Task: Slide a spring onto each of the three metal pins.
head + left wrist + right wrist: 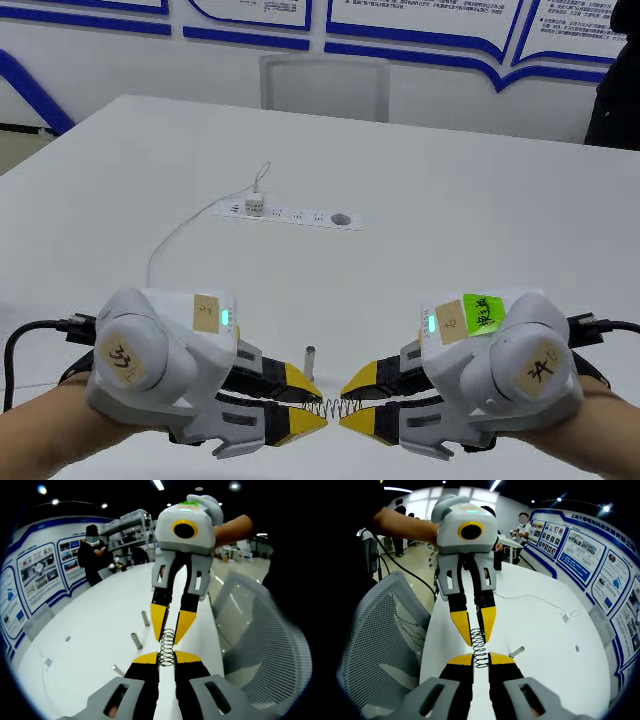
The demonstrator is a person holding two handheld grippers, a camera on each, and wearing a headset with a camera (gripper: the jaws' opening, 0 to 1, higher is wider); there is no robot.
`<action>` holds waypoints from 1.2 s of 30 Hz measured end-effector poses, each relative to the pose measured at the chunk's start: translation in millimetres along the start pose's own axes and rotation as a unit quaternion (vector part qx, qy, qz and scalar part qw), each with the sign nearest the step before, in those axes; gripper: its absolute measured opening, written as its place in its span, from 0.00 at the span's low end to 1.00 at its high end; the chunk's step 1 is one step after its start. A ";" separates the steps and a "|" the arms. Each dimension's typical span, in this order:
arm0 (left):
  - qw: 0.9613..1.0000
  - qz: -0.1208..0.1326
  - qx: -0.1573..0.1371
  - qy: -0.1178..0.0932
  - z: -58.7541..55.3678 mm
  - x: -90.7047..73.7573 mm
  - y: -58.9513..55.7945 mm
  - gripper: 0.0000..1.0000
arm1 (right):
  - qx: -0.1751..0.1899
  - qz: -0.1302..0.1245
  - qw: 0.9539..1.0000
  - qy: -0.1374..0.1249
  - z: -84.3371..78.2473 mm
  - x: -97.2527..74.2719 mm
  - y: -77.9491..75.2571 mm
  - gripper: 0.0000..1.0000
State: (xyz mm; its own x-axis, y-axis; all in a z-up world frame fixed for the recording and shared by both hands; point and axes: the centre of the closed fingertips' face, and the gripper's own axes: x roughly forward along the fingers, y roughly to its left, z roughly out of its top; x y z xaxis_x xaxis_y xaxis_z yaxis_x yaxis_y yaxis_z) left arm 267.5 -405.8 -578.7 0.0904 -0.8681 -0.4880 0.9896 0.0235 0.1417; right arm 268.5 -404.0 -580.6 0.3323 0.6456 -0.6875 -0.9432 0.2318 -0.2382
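Note:
A small metal coil spring (pixel 333 407) hangs stretched between my two grippers, just above the white table (pixel 450 200). My left gripper (pixel 318 403) is shut on one end of it and my right gripper (pixel 346 403) on the other, yellow tips facing each other. In the left gripper view the spring (pixel 166 647) runs from my own jaws up to the right gripper (pixel 170 623). Three metal pins (pixel 136 640) stand on the table to the left of it. One pin (pixel 310 355) rises just behind the spring. In the right gripper view a pin (pixel 516 652) lies right of the spring (pixel 479 647).
A white power strip (pixel 290 213) with a plugged-in adapter and cable lies mid-table. A grey chair (pixel 325 87) stands at the far edge. A mesh chair (pixel 260 645) sits at the near edge. A person (pixel 92 552) stands by the wall boards.

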 end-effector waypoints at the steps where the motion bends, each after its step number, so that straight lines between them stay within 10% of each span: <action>1: 1.000 0.002 0.003 0.001 0.0 0.3 0.5 0.09 | -0.001 0.000 1.000 0.001 -0.3 0.3 -0.2 0.11; 16: 1.000 0.012 0.006 -0.021 6.5 -5.9 6.6 0.09 | 0.033 -0.007 0.999 -0.006 -4.3 5.4 -4.8 0.20; 36: 0.999 0.007 -0.009 -0.043 6.1 -12.4 3.2 0.09 | 0.087 0.015 0.993 -0.079 20.0 -7.4 -4.8 0.12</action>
State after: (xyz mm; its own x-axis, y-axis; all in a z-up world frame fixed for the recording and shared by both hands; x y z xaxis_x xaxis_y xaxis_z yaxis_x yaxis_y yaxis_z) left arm 268.8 -398.0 -567.0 0.0942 -0.9069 -0.4106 0.9903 0.0430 0.1322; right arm 270.7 -395.4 -560.6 0.3134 0.7576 -0.5726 -0.9421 0.3239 -0.0871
